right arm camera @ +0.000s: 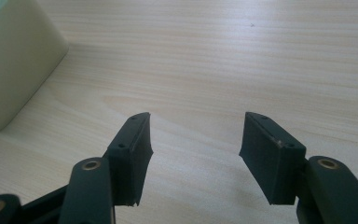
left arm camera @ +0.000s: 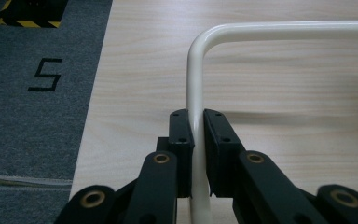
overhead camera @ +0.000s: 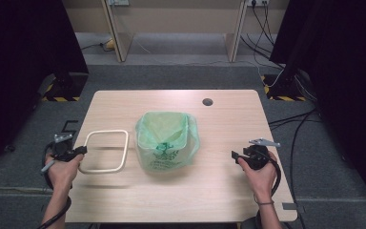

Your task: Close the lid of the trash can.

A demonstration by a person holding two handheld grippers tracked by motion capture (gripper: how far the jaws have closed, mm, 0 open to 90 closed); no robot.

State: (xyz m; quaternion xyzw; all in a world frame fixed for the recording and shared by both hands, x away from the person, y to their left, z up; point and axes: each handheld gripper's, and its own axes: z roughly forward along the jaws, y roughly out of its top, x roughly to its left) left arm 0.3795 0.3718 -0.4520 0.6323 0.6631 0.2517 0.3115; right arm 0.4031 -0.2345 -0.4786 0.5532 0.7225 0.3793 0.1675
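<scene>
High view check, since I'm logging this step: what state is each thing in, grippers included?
Left gripper: shut on the cream ring frame.
Cream ring frame: off the bin, held at its left side beside the bin.
Bin: upright, lined with a green bag.
Green bag: open at the top, draped over the bin's rim.
Right gripper: open, holding nothing.

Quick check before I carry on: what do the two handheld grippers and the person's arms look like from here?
Both grippers, the left gripper and the right gripper, are black, each with a grey three-cornered plate on top and a black cable trailing back along the forearm. The fingers are flat black pads on arms with brass-coloured pivot rivets. The forearms are bare; the right hand's wrist wears a thin band.
</scene>
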